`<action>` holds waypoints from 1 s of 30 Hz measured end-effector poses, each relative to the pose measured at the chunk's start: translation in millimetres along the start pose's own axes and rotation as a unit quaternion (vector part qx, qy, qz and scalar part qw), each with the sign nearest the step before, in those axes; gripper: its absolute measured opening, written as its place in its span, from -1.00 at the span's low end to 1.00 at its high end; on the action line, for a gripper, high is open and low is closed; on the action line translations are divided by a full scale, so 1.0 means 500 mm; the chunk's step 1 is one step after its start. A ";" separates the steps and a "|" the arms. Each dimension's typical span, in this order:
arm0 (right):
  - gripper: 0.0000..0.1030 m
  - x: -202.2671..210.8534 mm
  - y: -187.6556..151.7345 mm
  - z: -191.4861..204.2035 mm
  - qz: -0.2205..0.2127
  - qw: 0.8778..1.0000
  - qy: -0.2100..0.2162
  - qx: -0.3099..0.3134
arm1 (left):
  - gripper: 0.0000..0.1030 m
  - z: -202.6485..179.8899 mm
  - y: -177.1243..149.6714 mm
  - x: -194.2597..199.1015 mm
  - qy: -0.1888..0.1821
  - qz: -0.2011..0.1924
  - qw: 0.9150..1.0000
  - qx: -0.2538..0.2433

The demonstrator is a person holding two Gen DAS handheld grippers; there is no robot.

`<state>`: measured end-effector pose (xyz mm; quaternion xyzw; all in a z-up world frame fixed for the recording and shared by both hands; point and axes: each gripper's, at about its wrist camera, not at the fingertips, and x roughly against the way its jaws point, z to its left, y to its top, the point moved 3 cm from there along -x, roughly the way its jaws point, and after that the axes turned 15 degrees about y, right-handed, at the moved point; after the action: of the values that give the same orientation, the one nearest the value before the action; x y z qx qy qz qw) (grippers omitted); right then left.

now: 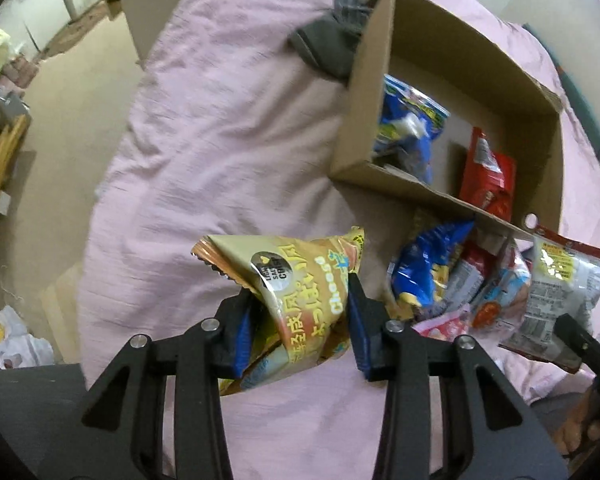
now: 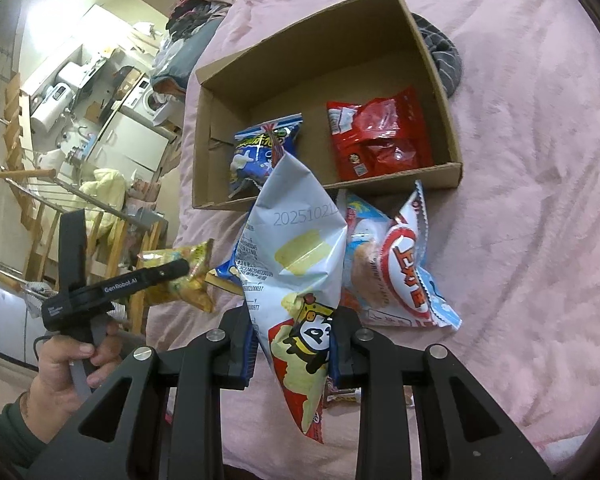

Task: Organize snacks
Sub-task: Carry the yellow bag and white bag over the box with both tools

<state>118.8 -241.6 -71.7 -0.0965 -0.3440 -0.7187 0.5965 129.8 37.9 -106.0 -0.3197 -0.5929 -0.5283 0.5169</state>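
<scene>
Item: cardboard box (image 2: 440,92) on pink bed cover (image 2: 540,200), already holding a blue bag (image 2: 260,152) and a red bag (image 2: 380,136); several packets (image 2: 396,264) lay loose just beside its near wall, unsorted. Left gripper (image 1: 300,320) clamped a yellow cheese-snack bag (image 1: 300,276); right gripper (image 2: 292,344) clenched on a white panda-print bag (image 2: 300,248).

so the bedspread (image 2: 520,200) is plain pale pink, box (image 2: 228,64) is brown cardboard with a blue snack bag (image 2: 260,152) and a shiny red pack (image 2: 380,136) in it, a grey striped cloth (image 2: 446,56) behind. left gripper (image 1: 300,320) is black with blue fingers (image 1: 358,328), on a gold-yellow chip bag (image 1: 300,276) with white lettering. other one's white bag (image 2: 300,248) has a yellow patch and a panda cartoon on red
</scene>
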 end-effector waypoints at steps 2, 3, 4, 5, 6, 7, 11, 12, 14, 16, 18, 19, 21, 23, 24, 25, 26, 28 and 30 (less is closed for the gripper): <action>-0.45 -0.005 0.002 0.003 0.001 1.000 -0.002 0.003 | -0.30 0.001 -0.003 0.002 0.003 -0.001 1.000 0.005; -0.45 -0.006 0.002 0.003 0.000 1.000 -0.004 0.004 | -0.30 -0.002 -0.009 0.006 0.004 -0.002 1.000 0.005; -0.45 -0.007 0.003 0.002 0.000 1.000 -0.005 0.004 | -0.30 0.001 0.008 0.010 0.005 -0.004 1.000 0.005; -0.45 -0.007 0.003 0.000 -0.001 1.000 -0.005 0.004 | -0.30 0.003 0.012 0.009 0.007 -0.007 1.000 0.005; -0.45 -0.006 0.002 0.000 -0.002 1.000 -0.005 0.005 | -0.30 0.007 0.010 0.013 0.007 -0.011 1.000 0.004; -0.45 -0.006 0.002 0.001 -0.002 1.000 -0.005 0.005 | -0.30 0.008 0.007 0.013 0.005 -0.014 1.000 0.004; -0.45 -0.002 0.006 0.003 -0.007 1.000 0.001 0.005 | -0.30 0.003 -0.003 0.028 -0.006 -0.023 1.000 0.004; -0.45 -0.001 0.008 0.004 -0.009 1.000 0.003 0.005 | -0.30 -0.001 -0.003 0.036 -0.007 -0.030 1.000 0.002; -0.45 0.005 0.012 0.006 -0.017 1.000 0.014 0.003 | -0.30 -0.007 0.002 0.055 -0.012 -0.043 0.999 -0.003; -0.45 0.013 0.018 0.010 -0.026 0.999 0.021 0.004 | -0.30 -0.015 0.012 0.082 -0.019 -0.061 0.998 -0.009; -0.45 0.021 0.028 0.014 -0.036 0.999 0.033 0.001 | -0.30 -0.023 0.025 0.109 -0.022 -0.079 0.996 -0.015; -0.45 0.025 0.035 0.016 -0.041 0.998 0.039 -0.001 | -0.30 -0.029 0.035 0.125 -0.024 -0.091 0.995 -0.020; -0.45 0.033 0.048 0.023 -0.050 0.998 0.037 0.004 | -0.30 -0.039 0.054 0.148 -0.023 -0.109 0.993 -0.029; -0.45 0.040 0.066 0.031 -0.055 0.998 0.039 0.006 | -0.30 -0.051 0.076 0.166 -0.024 -0.123 0.991 -0.038; -0.45 0.041 0.074 0.035 -0.057 0.998 0.039 0.008 | -0.30 -0.056 0.089 0.173 -0.025 -0.128 0.991 -0.040; -0.45 0.043 0.082 0.040 -0.059 0.997 0.039 0.011 | -0.30 -0.063 0.102 0.180 -0.025 -0.134 0.990 -0.041; -0.45 0.043 0.093 0.044 -0.062 0.997 0.038 0.015 | -0.30 -0.070 0.116 0.186 -0.026 -0.138 0.989 -0.044; -0.45 0.040 0.112 0.051 -0.064 0.997 0.039 0.018 | -0.30 -0.083 0.135 0.194 -0.026 -0.143 0.988 -0.047; -0.45 0.035 0.132 0.058 -0.066 0.997 0.039 0.022 | -0.30 -0.096 0.153 0.199 -0.027 -0.149 0.987 -0.052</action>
<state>167.1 -241.3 -15.5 -0.0322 -0.3415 -0.7522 0.5627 187.6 -6.4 6.7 -0.2678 -0.6194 -0.6208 0.3991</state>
